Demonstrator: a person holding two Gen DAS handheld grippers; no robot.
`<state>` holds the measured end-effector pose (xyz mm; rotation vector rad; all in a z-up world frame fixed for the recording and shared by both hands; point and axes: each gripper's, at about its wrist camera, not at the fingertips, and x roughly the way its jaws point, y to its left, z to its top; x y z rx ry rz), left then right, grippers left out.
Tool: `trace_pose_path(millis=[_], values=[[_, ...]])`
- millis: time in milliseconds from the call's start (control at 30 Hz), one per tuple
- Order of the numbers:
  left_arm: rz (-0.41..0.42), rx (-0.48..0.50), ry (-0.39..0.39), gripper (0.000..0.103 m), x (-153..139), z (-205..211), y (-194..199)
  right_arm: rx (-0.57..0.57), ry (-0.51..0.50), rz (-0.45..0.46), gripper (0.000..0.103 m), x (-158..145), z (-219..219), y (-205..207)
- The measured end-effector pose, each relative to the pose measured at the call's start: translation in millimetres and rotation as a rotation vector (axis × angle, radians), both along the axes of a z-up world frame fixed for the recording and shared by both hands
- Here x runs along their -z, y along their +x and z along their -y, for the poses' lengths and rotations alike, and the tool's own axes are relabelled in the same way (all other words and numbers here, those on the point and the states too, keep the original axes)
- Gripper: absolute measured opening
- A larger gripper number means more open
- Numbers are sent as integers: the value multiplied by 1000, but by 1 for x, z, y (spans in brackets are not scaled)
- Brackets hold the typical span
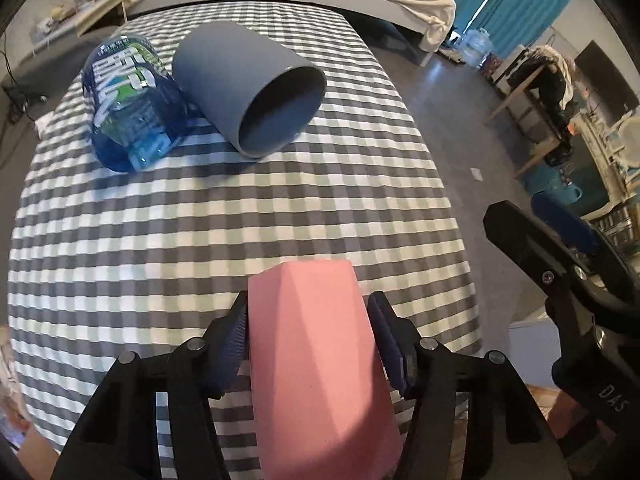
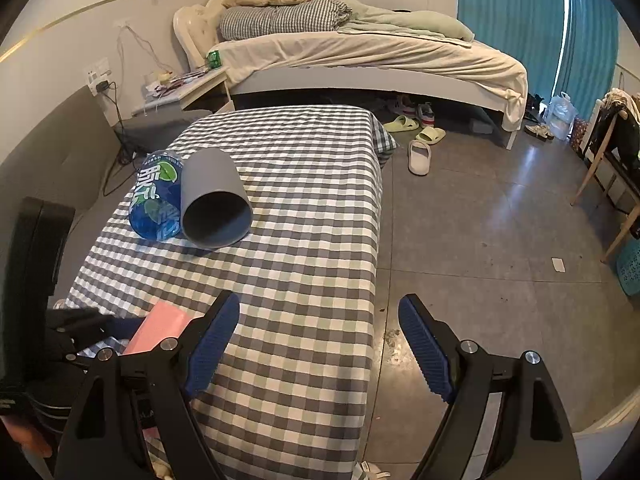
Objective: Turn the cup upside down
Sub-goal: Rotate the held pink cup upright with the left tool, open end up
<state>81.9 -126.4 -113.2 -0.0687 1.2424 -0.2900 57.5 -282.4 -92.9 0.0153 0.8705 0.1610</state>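
Left gripper (image 1: 308, 344) pinching pink faceted plastic cup (image 1: 316, 368) across sidewalls, bottom centre of frame, above checked tablecloth (image 1: 240, 216). I judge cup light, rigid, smooth; facets help pads (image 1: 236, 340), mid-body hold suits flip. Right gripper (image 2: 318, 340) spread, holding nothing. Farther, upper left: grey cylindrical cup (image 1: 248, 88) lying on side, touching blue drink bottle (image 1: 128, 104).

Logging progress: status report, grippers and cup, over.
Left gripper shut on pink cup. Right gripper open, empty. Grey cup and blue bottle lying ahead on checked table.

Gray cup (image 1: 256, 92) touches bottle (image 1: 128, 104); cloth (image 1: 240, 220) nearer seems open.
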Motion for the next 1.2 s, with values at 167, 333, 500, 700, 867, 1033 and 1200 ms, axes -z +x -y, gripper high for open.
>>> trace_pose_path(millis=[167,333,500,700,867,1033,1200], values=[[107,-47,6,59,-22,-13,-3,7,-30,8,82,0,-3,-3],[290,-103,64,59,-45,-25,-7,-2,-28,19,82,-1,-7,-6],[461,-109,140,59,-34,-23,-13,1,-18,18,82,0,-9,-6],[583,-52,158,59,-29,-21,-43,16,-8,18,82,-1,-7,-5],[561,-2,176,59,-33,-23,-68,14,7,21,82,-3,-9,-4],[514,10,158,61,-29,-31,-83,6,28,30,82,-8,-15,-7],[461,33,168,77,-19,-30,-90,-5,33,34,82,-9,-23,-12]])
